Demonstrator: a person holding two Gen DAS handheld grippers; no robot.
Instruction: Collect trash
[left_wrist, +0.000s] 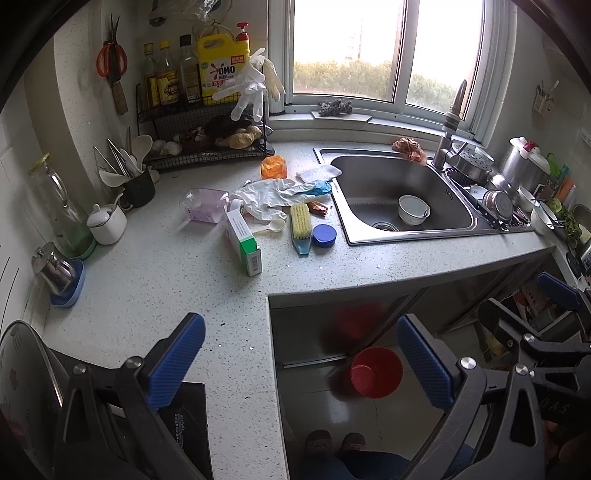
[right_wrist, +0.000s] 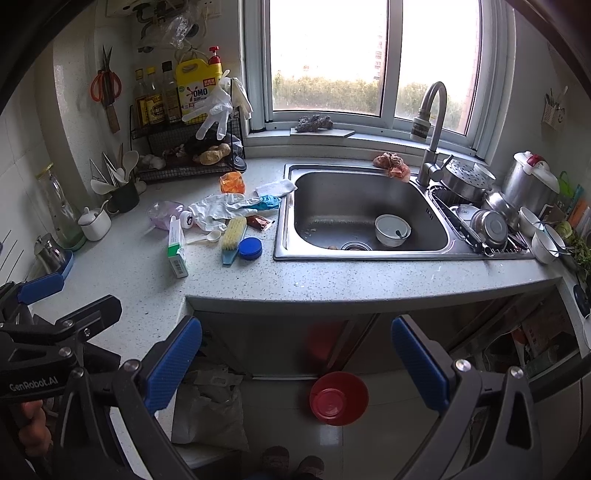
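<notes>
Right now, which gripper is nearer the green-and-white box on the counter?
Left, I'd judge. The left gripper hangs open over the counter's near corner, closer to the green-and-white box. The right gripper is open off the counter edge, over the floor.

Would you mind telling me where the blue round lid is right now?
In both wrist views the blue round lid lies on the countertop, touching the right side of the scrubbing brush, just left of the sink.

Speckled grey-white counter (right_wrist: 332, 277); red bucket (right_wrist: 338, 398); blue round lid (right_wrist: 250, 247); yellow detergent jug (right_wrist: 195, 88); orange-handled scissors (right_wrist: 105, 83).
</notes>
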